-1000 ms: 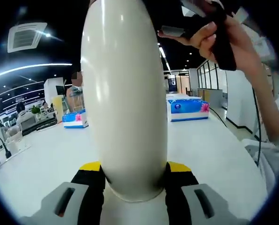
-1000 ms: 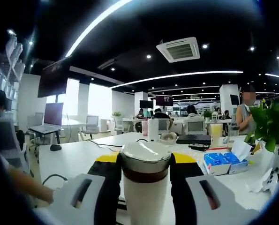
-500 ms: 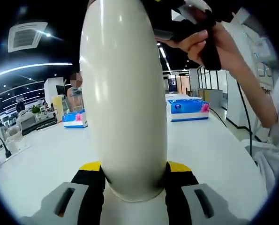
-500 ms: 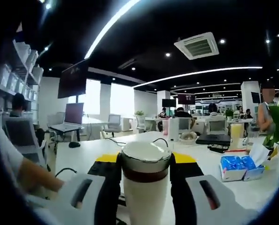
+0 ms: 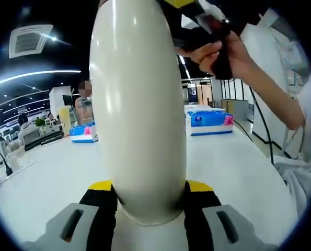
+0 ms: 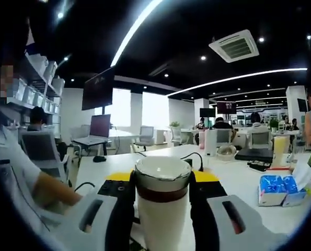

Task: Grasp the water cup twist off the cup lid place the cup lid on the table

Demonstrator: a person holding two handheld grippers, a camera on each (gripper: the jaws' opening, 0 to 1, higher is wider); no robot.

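You hold the water cup (image 5: 138, 110) off the white surface (image 5: 56, 178) between your two tools, one at each end, so that one can keep the body fixed while the other turns the top. In the left gripper view the cream body rises straight up from between the jaws; the left tool (image 5: 145, 201) is closed on its lower part, with the yellow-tipped pads pressed on both sides. Higher in that view, your hand (image 5: 218, 52) with the other tool is at the cup's far end.

In the right gripper view the cup lid (image 6: 162, 178), silver with a dark brown band, sits between the jaws of the right tool (image 6: 162, 191), which is closed narrow on it. I judge the lid is not yet off, because it sits flush on the cream body under it.
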